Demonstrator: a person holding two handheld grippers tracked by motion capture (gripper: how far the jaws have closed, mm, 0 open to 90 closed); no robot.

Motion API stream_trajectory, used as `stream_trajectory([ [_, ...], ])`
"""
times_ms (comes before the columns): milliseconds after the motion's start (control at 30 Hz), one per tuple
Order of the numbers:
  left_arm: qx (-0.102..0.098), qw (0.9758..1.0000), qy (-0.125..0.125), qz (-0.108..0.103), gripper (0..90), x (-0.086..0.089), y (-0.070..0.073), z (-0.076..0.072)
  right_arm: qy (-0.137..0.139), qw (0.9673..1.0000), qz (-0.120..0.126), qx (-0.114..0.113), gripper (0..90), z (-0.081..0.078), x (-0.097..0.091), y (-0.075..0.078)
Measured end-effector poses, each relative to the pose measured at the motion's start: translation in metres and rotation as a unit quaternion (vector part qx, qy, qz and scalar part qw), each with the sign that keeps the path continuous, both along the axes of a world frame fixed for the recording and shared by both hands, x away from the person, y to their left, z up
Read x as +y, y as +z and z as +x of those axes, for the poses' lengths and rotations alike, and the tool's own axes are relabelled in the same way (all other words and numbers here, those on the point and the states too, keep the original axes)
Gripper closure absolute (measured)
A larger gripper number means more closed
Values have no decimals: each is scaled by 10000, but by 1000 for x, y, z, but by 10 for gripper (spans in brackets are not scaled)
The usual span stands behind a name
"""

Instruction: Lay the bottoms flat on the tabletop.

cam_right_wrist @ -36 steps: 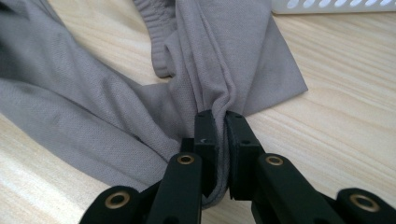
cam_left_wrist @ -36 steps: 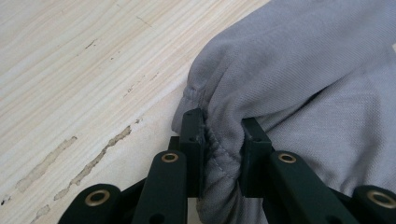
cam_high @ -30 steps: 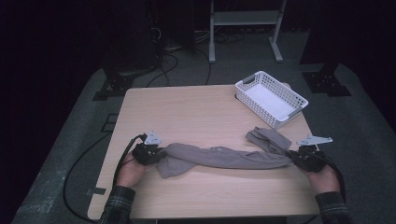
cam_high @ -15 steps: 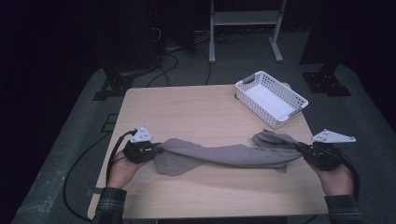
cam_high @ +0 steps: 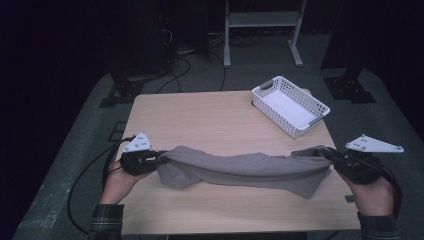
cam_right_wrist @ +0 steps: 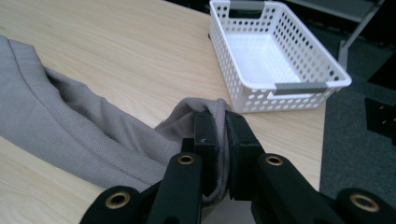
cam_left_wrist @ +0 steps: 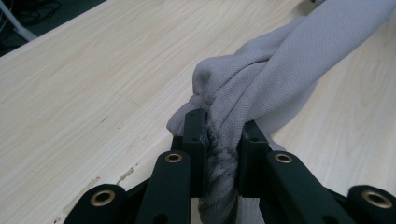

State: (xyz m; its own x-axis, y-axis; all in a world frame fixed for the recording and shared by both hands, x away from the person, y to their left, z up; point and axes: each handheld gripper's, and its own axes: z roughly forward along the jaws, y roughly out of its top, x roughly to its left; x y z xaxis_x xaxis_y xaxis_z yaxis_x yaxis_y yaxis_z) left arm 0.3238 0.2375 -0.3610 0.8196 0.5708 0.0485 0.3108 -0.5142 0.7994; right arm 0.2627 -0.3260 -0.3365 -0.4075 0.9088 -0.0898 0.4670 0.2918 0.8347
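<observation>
At the left of the high view, the left gripper (cam_high: 159, 158) is held in the person's left hand (cam_high: 120, 180), its grey three-cornered plate on top and a black cable trailing off toward the table's left edge. Its jaws are clamped on one end of a grey cloth (cam_high: 245, 169); in the left gripper view the bunched fabric (cam_left_wrist: 252, 88) is seen pinched between the two black jaws, with a stitched hem squeezed in the gap and the rest of the cloth running away up and to the right over the wooden table (cam_left_wrist: 84, 79).

Across the middle of the high view, the cloth is stretched between the two grippers as a long, loosely gathered band over the near half of the table (cam_high: 200, 120), sagging slightly in the centre, with folds hanging lower near each end.

Behind it, toward the far right corner of the table, a white perforated basket (cam_high: 320, 109) is set, well apart from the cloth.

At the right, the right gripper (cam_high: 334, 159) is held in the right hand (cam_high: 372, 192) just past the table's right edge. In the right gripper view its jaws are seen closed narrowly on a thin fold of the cloth (cam_right_wrist: 84, 135), with the basket (cam_right_wrist: 289, 65) beyond them.
</observation>
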Motion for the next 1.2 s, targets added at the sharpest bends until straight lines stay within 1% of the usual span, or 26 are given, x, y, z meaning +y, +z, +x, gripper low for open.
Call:
stream_trajectory([
  [67, 10, 10000, -12, -6, 778, 2, 1, -1, -34, 10000, 7, -54, 833, -3, -1, 5],
  [133, 62, 10000, 14, -9, 778, 2, -2, 2, -66, 10000, 27, -61, 833, -2, -2, 6],
  [167, 127, 9999, 27, 13, 778, 2, -6, 5, -62, 10000, 38, -33, 834, 0, -3, 5],
  [233, 243, 9997, 64, 35, 777, 1, -15, 10, -81, 9999, 35, 87, 834, 8, -4, -4],
  [300, 392, 9991, 113, 68, 777, -1, -26, 18, -96, 9996, 34, 258, 834, 18, -5, -16],
  [367, 516, 9983, 200, 173, 777, -3, -38, 26, -108, 9992, -14, 397, 833, 29, -5, -29],
  [467, 724, 9962, 386, 300, 776, -7, -53, 41, -131, 9981, -78, 597, 833, 49, -5, -52],
  [533, 787, 9949, 494, 398, 774, -9, -59, 49, -179, 9974, -101, 685, 833, 62, -5, -64],
  [600, 817, 9932, 666, 489, 773, -12, -66, 57, -213, 9972, -117, 712, 832, 72, -5, -74],
  [633, 832, 9927, 708, 516, 773, -14, -68, 60, -237, 9968, -156, 747, 831, 78, -5, -81],
  [700, 820, 9907, 859, 661, 770, -18, -74, 65, -265, 9963, -185, 796, 831, 87, -5, -91],
  [767, 825, 9891, 934, 786, 765, -21, -78, 69, -294, 9959, -230, 828, 822, 96, -4, -100],
  [800, 817, 9880, 1027, 812, 761, -22, -81, 72, -306, 9955, -260, 853, 811, 100, -3, -104],
  [867, 782, 9860, 1170, 892, 741, -25, -84, 76, -324, 9953, -283, 866, 738, 107, -2, -111],
  [900, 763, 9854, 1213, 915, 722, -26, -84, 77, -356, 9952, -286, 864, 690, 109, -2, -113],
  [933, 744, 9856, 1228, 897, 700, -26, -85, 77, -366, 9952, -286, 866, 660, 109, -2, -113],
  [1033, 648, 9868, 1234, 828, 612, -23, -81, 74, -343, 9967, -205, 713, 581, 103, -6, -108],
  [1067, 617, 9873, 1245, 774, 582, -21, -78, 72, -304, 9973, -141, 657, 572, 99, -7, -105],
  [1133, 608, 9885, 1250, 591, 509, -14, -72, 68, -247, 9983, -121, 520, 531, 92, -11, -99],
  [1200, 533, 9894, 1270, 466, 470, -8, -65, 63, -208, 9989, -109, 415, 505, 84, -14, -94],
])
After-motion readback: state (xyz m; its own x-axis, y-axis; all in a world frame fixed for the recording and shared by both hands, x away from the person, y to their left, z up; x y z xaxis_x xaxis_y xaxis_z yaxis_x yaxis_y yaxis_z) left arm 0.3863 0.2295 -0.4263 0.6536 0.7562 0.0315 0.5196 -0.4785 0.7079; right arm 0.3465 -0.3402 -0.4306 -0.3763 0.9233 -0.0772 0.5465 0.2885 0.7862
